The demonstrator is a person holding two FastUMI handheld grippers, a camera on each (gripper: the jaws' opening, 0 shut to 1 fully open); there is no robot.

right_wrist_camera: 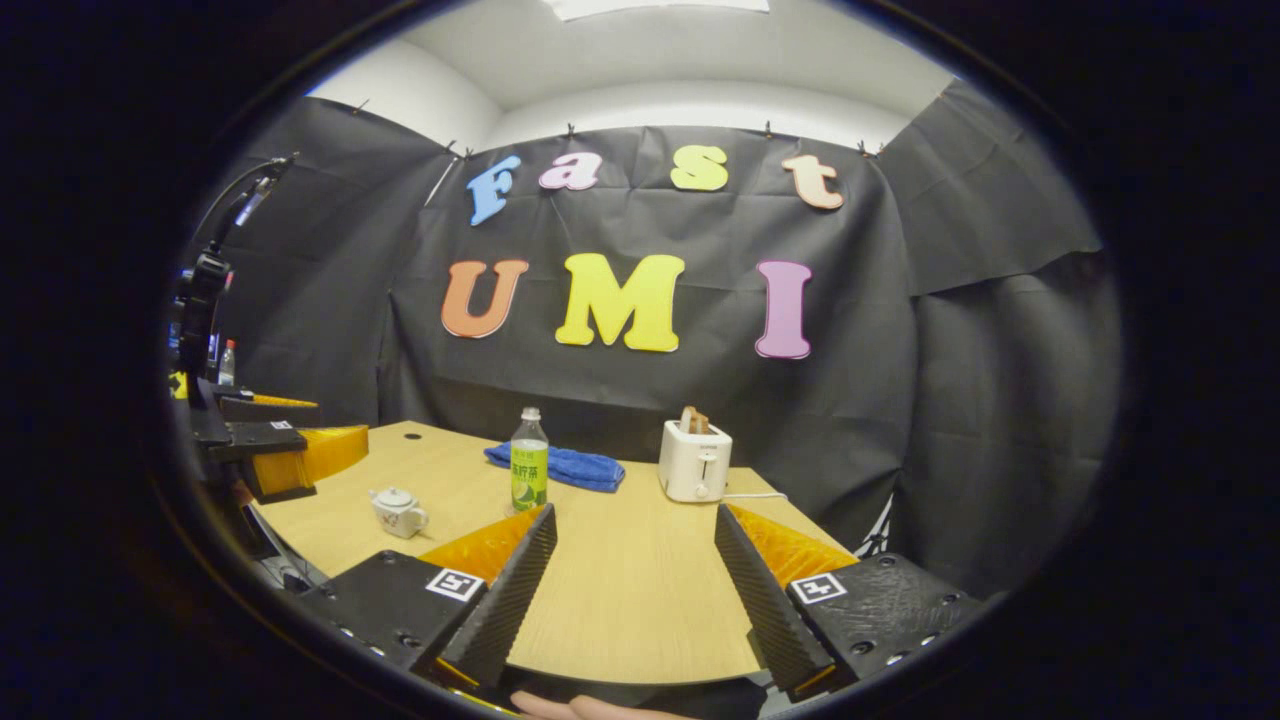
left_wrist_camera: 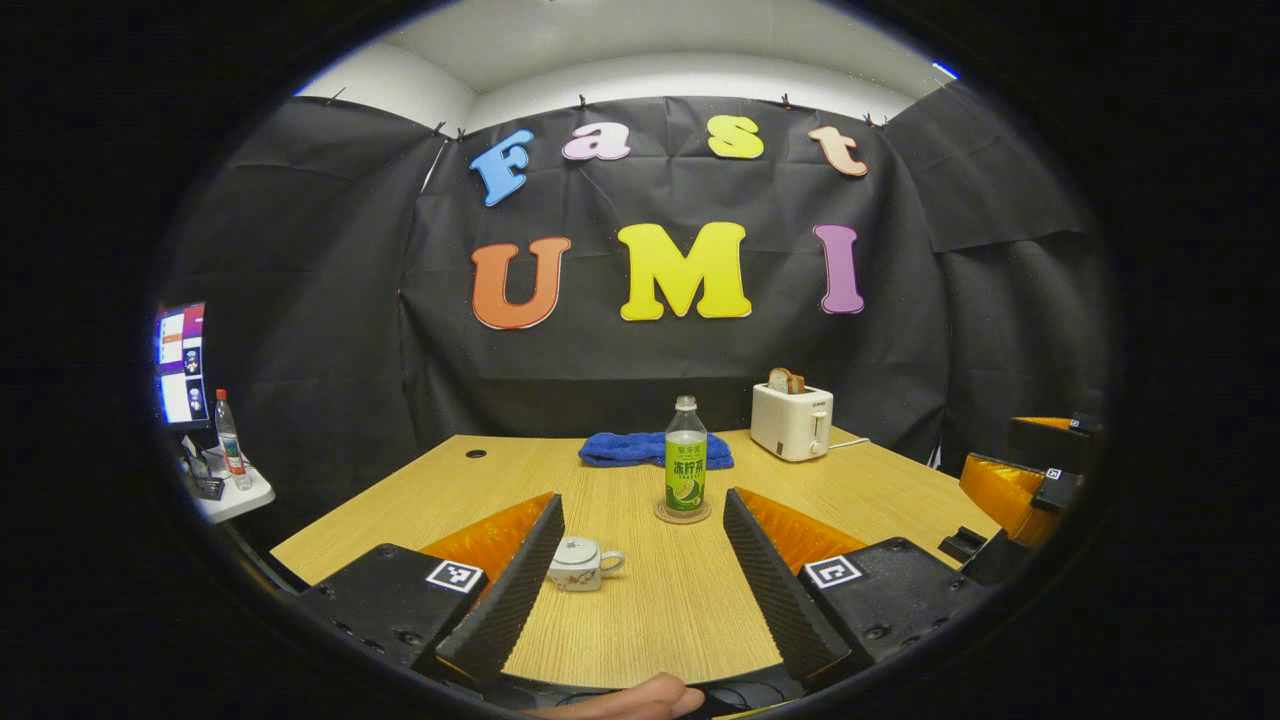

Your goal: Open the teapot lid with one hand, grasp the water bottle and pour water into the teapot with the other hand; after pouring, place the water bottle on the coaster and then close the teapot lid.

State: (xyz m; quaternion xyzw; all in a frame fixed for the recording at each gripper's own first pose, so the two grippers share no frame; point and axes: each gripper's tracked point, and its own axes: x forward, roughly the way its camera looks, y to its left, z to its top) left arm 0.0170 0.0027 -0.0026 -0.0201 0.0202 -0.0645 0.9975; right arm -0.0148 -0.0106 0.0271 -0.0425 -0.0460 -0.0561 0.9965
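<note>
A: Grippers?
B: Left gripper [left_wrist_camera: 640, 580] spread wide, holding nothing. Right gripper [right_wrist_camera: 632, 590] the same, wide and empty, both above the table [left_wrist_camera: 640, 620].
A: Teapot?
B: Teapot [left_wrist_camera: 583, 564] sits near the left gripper's left finger, lid on.
A: Bottle?
B: Water bottle [left_wrist_camera: 686, 456] upright on the coaster [left_wrist_camera: 682, 514], mid-table, blue towel [left_wrist_camera: 640, 449] behind, toaster [left_wrist_camera: 792, 419] to its right.

Ahead of me a wooden table [left_wrist_camera: 620, 600] carries a white toaster [left_wrist_camera: 792, 421] with toast [left_wrist_camera: 786, 381] in its slots and a folded blue towel [left_wrist_camera: 628, 449] beside it, while off to my left a lit monitor [left_wrist_camera: 182, 363] stands over a small shelf holding a clear bottle [left_wrist_camera: 230, 439].
</note>
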